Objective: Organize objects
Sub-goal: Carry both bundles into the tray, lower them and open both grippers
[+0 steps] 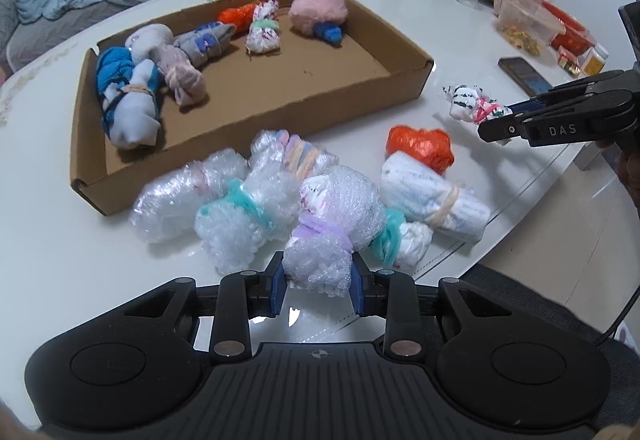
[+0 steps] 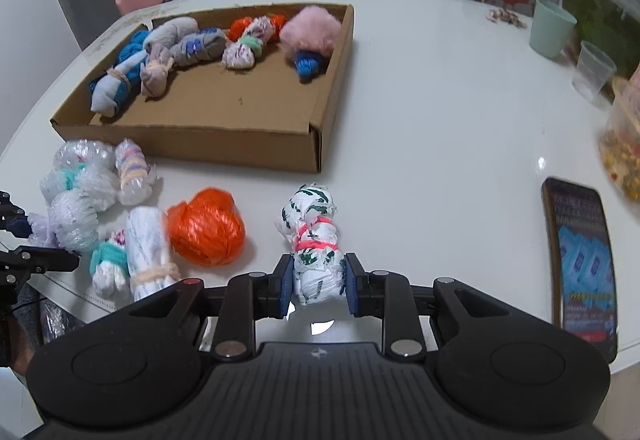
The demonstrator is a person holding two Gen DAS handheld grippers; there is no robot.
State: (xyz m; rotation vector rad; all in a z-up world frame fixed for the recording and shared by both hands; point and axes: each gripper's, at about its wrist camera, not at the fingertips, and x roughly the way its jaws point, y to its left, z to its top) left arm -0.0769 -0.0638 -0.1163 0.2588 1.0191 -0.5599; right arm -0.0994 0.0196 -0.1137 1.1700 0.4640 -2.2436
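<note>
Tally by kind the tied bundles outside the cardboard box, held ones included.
clear bubble-wrap bundles: 4
orange plastic bundle: 1
white cloth or bag bundles: 3
Total: 8

A glossy white table (image 2: pixel 420 128) bears a matt cardboard tray (image 2: pixel 224 148), bubble-wrap bundles (image 1: pixel 332 224) and what looks like crinkled orange plastic (image 2: pixel 206 232).

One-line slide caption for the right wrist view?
Right gripper shut on green-patterned white bundle on the table, near the cardboard tray.
</note>
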